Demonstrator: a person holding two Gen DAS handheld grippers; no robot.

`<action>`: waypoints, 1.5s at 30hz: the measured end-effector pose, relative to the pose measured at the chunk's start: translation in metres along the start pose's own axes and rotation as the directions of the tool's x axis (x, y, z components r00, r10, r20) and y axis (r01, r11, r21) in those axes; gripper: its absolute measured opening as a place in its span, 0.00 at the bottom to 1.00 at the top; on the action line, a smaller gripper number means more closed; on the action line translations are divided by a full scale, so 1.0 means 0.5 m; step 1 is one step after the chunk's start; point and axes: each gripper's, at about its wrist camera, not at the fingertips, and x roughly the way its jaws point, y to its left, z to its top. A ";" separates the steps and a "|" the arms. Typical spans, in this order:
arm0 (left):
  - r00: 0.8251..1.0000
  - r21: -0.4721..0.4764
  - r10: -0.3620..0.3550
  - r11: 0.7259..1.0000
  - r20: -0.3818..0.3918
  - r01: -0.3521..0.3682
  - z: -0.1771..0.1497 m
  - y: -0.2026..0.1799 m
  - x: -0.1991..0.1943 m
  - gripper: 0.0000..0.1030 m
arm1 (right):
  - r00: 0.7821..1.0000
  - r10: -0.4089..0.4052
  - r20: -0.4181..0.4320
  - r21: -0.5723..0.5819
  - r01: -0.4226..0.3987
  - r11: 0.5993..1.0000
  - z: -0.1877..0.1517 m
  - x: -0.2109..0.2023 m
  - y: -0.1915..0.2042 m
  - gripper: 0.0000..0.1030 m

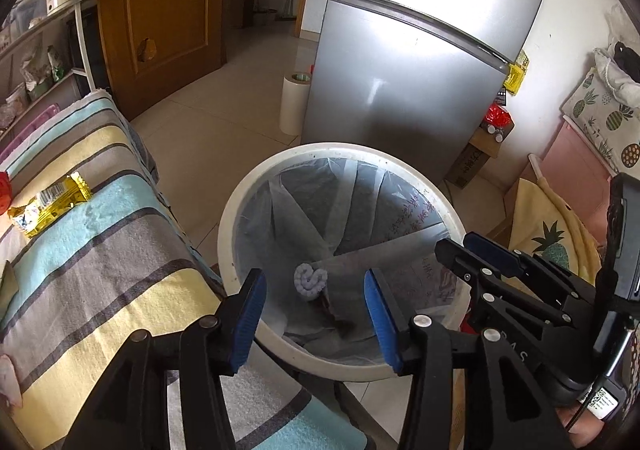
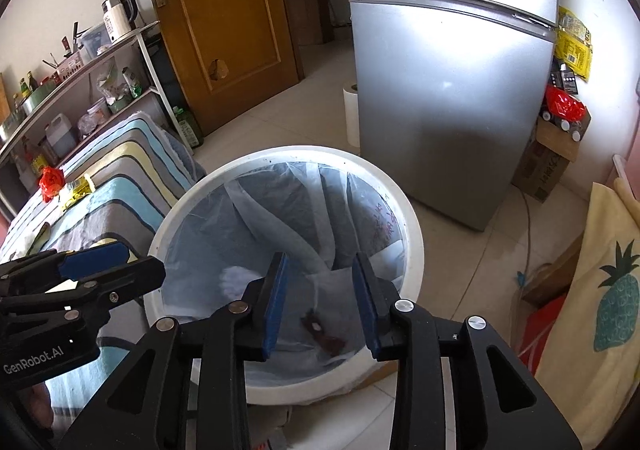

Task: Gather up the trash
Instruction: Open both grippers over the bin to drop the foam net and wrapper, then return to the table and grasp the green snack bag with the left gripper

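Both grippers over the lined trash bin

The right gripper (image 2: 322,304) hangs above the white trash bin (image 2: 414,234), its blue pads apart with nothing between them. A dark brown scrap (image 2: 325,336) and a pale lump (image 2: 236,278) lie in the bin's liner. The left gripper (image 2: 120,262) reaches in from the left, over the striped cloth (image 2: 120,166). A silver fridge (image 2: 448,90) stands beyond.

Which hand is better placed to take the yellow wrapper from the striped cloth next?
Left. The left gripper hangs open beside the striped cloth bearing the yellow wrapper; the right gripper is farther.
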 end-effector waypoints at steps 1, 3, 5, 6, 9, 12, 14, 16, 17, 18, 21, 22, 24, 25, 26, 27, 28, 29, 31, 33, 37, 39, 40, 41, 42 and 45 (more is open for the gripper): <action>1.000 -0.003 -0.001 1.000 0.011 0.001 0.000 0.003 -0.010 0.49 | 1.000 0.005 0.006 0.000 -0.005 1.000 -0.001 -0.004 0.004 0.33; 0.999 -0.004 0.021 1.000 0.044 -0.021 -0.007 0.010 -0.037 0.49 | 1.000 0.020 0.021 -0.001 -0.020 1.000 -0.001 -0.016 0.014 0.33; 0.997 -0.022 0.030 0.999 0.071 -0.029 -0.016 0.021 -0.067 0.50 | 0.998 0.039 0.040 -0.006 -0.039 0.999 -0.001 -0.030 0.027 0.34; 0.996 -0.036 0.034 0.999 0.080 -0.031 -0.021 0.030 -0.083 0.51 | 0.997 0.049 0.051 -0.014 -0.048 0.999 -0.001 -0.038 0.037 0.34; 0.988 -0.058 0.097 0.994 0.121 -0.091 -0.045 0.055 -0.136 0.51 | 0.992 0.089 0.085 -0.036 -0.086 0.996 0.001 -0.065 0.069 0.37; 0.977 -0.126 0.146 0.984 0.153 -0.128 -0.076 0.095 -0.195 0.51 | 0.982 0.150 0.117 -0.071 -0.142 0.987 -0.001 -0.091 0.107 0.37; 0.968 -0.172 0.175 0.975 0.180 -0.144 -0.100 0.122 -0.235 0.51 | 0.974 0.185 0.130 -0.102 -0.172 0.980 -0.005 -0.104 0.137 0.38; 0.955 -0.200 0.215 0.964 0.206 -0.174 -0.125 0.147 -0.275 0.52 | 0.965 0.223 0.138 -0.127 -0.206 0.970 -0.013 -0.113 0.164 0.38; 0.947 -0.213 0.243 0.957 0.210 -0.198 -0.137 0.159 -0.294 0.52 | 0.961 0.238 0.139 -0.141 -0.219 0.965 -0.018 -0.116 0.178 0.38; 0.940 -0.232 0.266 0.949 0.212 -0.216 -0.150 0.176 -0.313 0.53 | 0.958 0.251 0.138 -0.156 -0.229 0.961 -0.022 -0.119 0.194 0.39; 0.926 -0.284 0.307 0.928 0.220 -0.240 -0.191 0.217 -0.363 0.55 | 0.946 0.301 0.122 -0.196 -0.275 0.941 -0.034 -0.123 0.239 0.48; 0.916 -0.294 0.336 0.918 0.219 -0.266 -0.207 0.228 -0.378 0.55 | 0.941 0.318 0.117 -0.205 -0.291 0.935 -0.039 -0.126 0.254 0.50; 0.899 -0.315 0.385 0.897 0.211 -0.310 -0.239 0.252 -0.404 0.55 | 0.931 0.349 0.110 -0.229 -0.318 0.920 -0.048 -0.132 0.284 0.50; 0.893 -0.330 0.397 0.889 0.213 -0.317 -0.257 0.262 -0.418 0.55 | 0.926 0.364 0.106 -0.245 -0.330 0.912 -0.054 -0.135 0.299 0.50; 0.890 -0.348 0.406 0.881 0.209 -0.321 -0.273 0.273 -0.432 0.55 | 0.921 0.376 0.101 -0.260 -0.341 0.904 -0.060 -0.138 0.314 0.50; 0.885 -0.364 0.417 0.872 0.207 -0.326 -0.290 0.284 -0.445 0.56 | 0.917 0.388 0.096 -0.272 -0.351 0.896 -0.067 -0.140 0.326 0.50; 0.880 -0.374 0.428 0.865 0.206 -0.334 -0.305 0.292 -0.455 0.58 | 0.912 0.400 0.092 -0.283 -0.361 0.888 -0.073 -0.142 0.339 0.50; 0.874 -0.383 0.443 0.857 0.201 -0.346 -0.320 0.301 -0.464 0.60 | 0.907 0.413 0.084 -0.294 -0.373 0.880 -0.078 -0.141 0.352 0.50; 0.862 -0.391 0.467 0.844 0.198 -0.367 -0.354 0.314 -0.481 0.63 | 0.900 0.431 0.070 -0.308 -0.391 0.867 -0.090 -0.141 0.374 0.50; 0.857 -0.415 0.479 0.830 0.191 -0.372 -0.384 0.327 -0.493 0.64 | 0.893 0.447 0.057 -0.328 -0.406 0.853 -0.101 -0.142 0.395 0.51; 0.874 -0.446 0.455 0.827 0.172 -0.343 -0.432 0.349 -0.491 0.69 | 0.881 0.472 0.038 -0.356 -0.429 0.830 -0.123 -0.150 0.426 0.51; 0.874 -0.446 0.454 0.827 0.173 -0.342 -0.451 0.351 -0.486 0.69 | 0.876 0.482 0.031 -0.366 -0.438 0.821 -0.129 -0.150 0.440 0.51; 0.873 -0.444 0.453 0.829 0.178 -0.340 -0.459 0.350 -0.484 0.70 | 0.874 0.485 0.028 -0.372 -0.441 0.817 -0.133 -0.151 0.444 0.51; 0.874 -0.448 0.452 0.828 0.177 -0.338 -0.464 0.351 -0.480 0.70 | 0.873 0.487 0.022 -0.378 -0.443 0.813 -0.137 -0.152 0.449 0.51; 0.873 -0.452 0.454 0.826 0.176 -0.338 -0.467 0.352 -0.477 0.72 | 0.872 0.489 0.017 -0.385 -0.445 0.808 -0.141 -0.152 0.455 0.51; 0.876 -0.449 0.449 0.828 0.173 -0.336 -0.476 0.356 -0.465 0.76 | 0.869 0.496 0.007 -0.399 -0.452 0.798 -0.152 -0.153 0.469 0.51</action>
